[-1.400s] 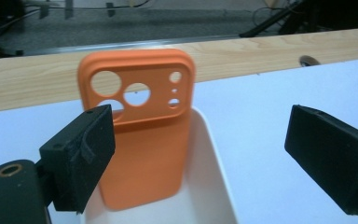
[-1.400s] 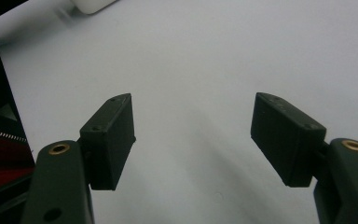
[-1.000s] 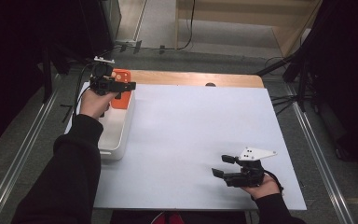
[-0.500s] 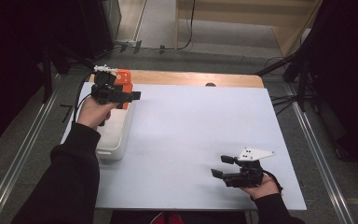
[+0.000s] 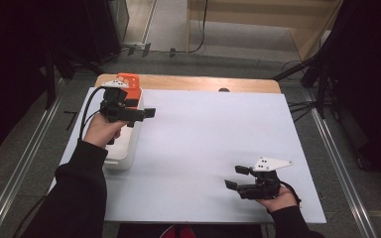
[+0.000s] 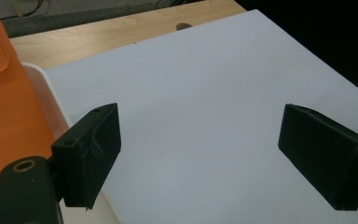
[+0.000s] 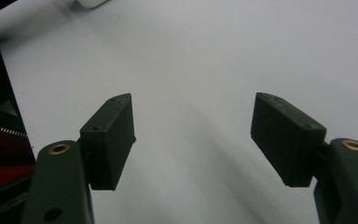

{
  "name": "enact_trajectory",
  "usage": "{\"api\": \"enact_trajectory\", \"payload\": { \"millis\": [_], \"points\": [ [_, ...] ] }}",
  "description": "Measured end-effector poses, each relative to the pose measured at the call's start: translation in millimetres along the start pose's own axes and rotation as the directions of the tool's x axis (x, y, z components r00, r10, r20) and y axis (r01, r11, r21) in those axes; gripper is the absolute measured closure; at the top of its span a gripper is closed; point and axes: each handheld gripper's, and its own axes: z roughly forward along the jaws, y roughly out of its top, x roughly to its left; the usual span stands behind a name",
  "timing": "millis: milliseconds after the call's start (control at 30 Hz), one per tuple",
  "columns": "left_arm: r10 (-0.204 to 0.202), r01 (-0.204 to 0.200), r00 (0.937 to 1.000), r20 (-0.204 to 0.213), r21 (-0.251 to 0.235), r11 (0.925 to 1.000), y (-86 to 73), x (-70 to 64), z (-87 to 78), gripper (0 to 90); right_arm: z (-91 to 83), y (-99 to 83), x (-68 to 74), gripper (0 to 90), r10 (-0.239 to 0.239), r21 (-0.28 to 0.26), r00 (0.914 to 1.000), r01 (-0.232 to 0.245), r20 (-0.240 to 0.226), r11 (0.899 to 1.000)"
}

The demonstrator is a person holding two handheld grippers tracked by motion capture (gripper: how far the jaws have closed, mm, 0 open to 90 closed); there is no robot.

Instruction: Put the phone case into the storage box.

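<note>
My left gripper hangs open over the right rim of a white bin at the table's left, pointing toward the middle of the table. An orange plastic piece with round holes stands in the bin's far end. In the left gripper view the gripper has its jaws wide apart with nothing between them, and the orange piece and the bin rim lie to their left. My right gripper rests low at the near right, open and empty, pointing left.
A white sheet covers most of the wooden table. A small dark spot marks the wood at the far edge. Metal rails run along the floor on both sides.
My left gripper has moved right and toward the near side, from above the orange piece to the bin's right rim. The right gripper has stayed where it was.
</note>
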Motion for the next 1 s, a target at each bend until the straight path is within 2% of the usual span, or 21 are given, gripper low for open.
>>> {"api": "enact_trajectory", "payload": {
  "millis": [433,600,633,733,1000],
  "points": [
    [0.049,-0.050,0.9983,0.033,0.023,0.9985,-23.3,-15.9,0.1,13.9,-0.2,0.2,0.7,29.2,-0.003,-0.003,1.0000,0.003,-0.009,1.000],
    [0.090,-0.092,0.9947,0.051,0.040,0.9950,-30.2,-25.3,1.1,13.9,0.5,0.7,0.9,29.2,-0.004,0.000,1.0000,0.004,-0.009,1.000],
    [0.100,-0.101,0.9939,0.047,0.030,0.9944,-32.1,-27.5,1.6,13.9,0.5,0.8,1.0,29.2,-0.004,0.000,1.0000,0.004,-0.009,1.000],
    [0.106,-0.108,0.9926,0.060,0.036,0.9935,-36.2,-29.3,2.5,13.9,0.5,1.0,1.1,29.2,-0.004,-0.001,1.0000,0.004,-0.008,1.000],
    [0.110,-0.112,0.9925,0.053,0.025,0.9934,-47.8,-29.9,0.8,13.9,0.0,0.7,0.5,29.2,-0.003,-0.003,0.9999,0.003,-0.013,1.000]
  ]
}}
